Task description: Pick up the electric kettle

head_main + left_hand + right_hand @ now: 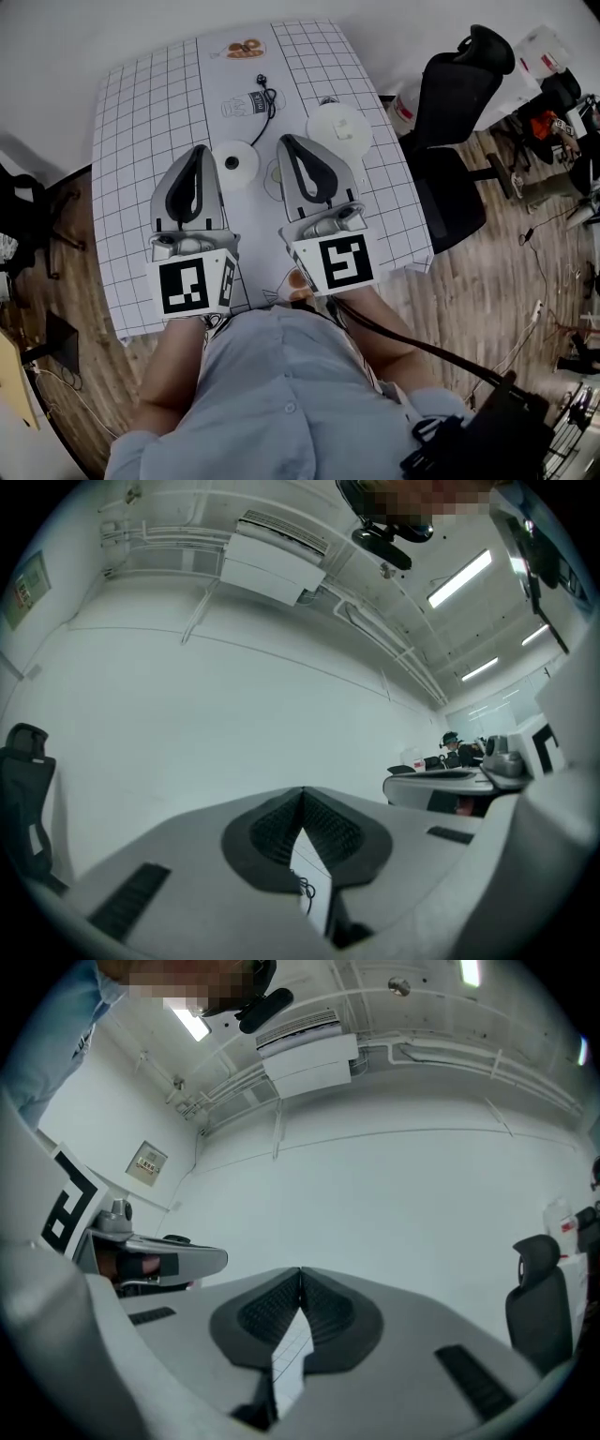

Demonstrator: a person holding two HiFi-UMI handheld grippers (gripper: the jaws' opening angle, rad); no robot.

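Note:
In the head view the white electric kettle point(339, 129) stands on the grid-patterned table point(141, 112), seen from above, just right of my right gripper's tip. Its round white base point(232, 164) lies between the two grippers, with a black cord point(268, 98) running away behind it. My left gripper point(199, 150) and right gripper point(286, 141) hover side by side above the near half of the table, pointing away from me. Both are shut with nothing between the jaws. In the left gripper view point(302, 794) and the right gripper view point(300, 1274) the pads meet at the tip against a white wall.
A black office chair point(459, 89) stands close to the table's right edge. A printed picture of food point(245, 49) lies at the far end of the table. Cables and dark gear lie on the wooden floor point(487, 272) to the right.

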